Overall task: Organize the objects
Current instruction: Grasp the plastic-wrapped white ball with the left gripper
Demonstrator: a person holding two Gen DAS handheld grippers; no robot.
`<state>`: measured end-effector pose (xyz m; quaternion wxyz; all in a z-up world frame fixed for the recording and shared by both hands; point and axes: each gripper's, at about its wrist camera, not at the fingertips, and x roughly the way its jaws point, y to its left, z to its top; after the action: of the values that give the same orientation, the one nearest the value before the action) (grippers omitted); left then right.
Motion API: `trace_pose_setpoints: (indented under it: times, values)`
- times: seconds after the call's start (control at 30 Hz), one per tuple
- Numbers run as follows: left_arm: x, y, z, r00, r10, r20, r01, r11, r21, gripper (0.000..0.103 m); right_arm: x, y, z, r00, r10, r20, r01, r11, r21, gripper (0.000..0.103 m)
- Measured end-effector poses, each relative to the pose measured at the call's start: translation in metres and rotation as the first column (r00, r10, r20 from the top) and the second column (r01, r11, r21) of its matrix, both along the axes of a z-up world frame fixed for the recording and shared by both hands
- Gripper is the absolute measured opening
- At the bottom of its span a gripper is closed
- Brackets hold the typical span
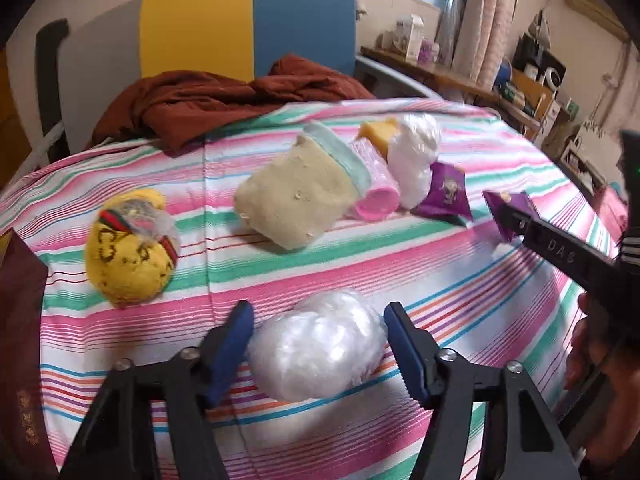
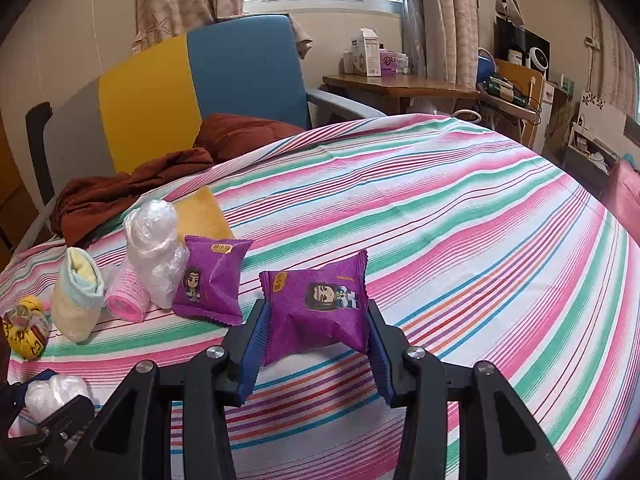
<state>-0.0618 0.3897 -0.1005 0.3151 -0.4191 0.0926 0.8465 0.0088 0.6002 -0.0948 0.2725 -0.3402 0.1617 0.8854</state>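
The purple snack packet (image 2: 318, 306) is clamped in the right tool (image 2: 316, 344) above the striped bed (image 2: 440, 220), a second purple packet (image 2: 212, 280) at its ten o'clock, while the left tool (image 1: 320, 348) has its blue pads against a clear plastic bundle (image 1: 316, 344), both tools pointing downward.

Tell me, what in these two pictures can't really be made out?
- Dark red item: left wrist view, cut off by the left edge; what it is stays unclear.
- Yellow block: left wrist view, mostly hidden behind the pink roll and white plastic bundle.
- Desk clutter: right wrist view, too small to identify.
- Yellow ball: right wrist view, pattern blurred near the edge.
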Motion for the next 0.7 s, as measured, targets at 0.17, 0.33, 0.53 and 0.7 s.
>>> trace_pose_setpoints:
  times: [0.17,0.33,0.53,0.7]
  values:
    - [-0.002,-0.008,0.000,1.000,0.007,0.010,-0.007,0.999,0.045,0.052,0.002,-0.001,0.000,1.000,-0.001,-0.006,0.001,1.000,0.011,0.045]
    - [0.001,-0.020,0.001,1.000,0.020,0.011,-0.021,0.997,0.076,0.046,0.005,-0.014,0.009,0.999,0.019,-0.037,-0.017,0.997,0.071,0.043]
    - [0.008,-0.045,0.005,0.999,0.043,0.032,-0.047,0.991,0.128,0.043,0.012,-0.030,0.014,0.997,0.059,-0.046,-0.056,0.995,0.077,0.042]
    - [0.021,-0.073,0.011,0.998,0.051,0.040,-0.057,0.983,0.172,0.042,0.027,-0.041,0.018,0.995,0.077,-0.071,-0.074,0.996,0.049,0.042]
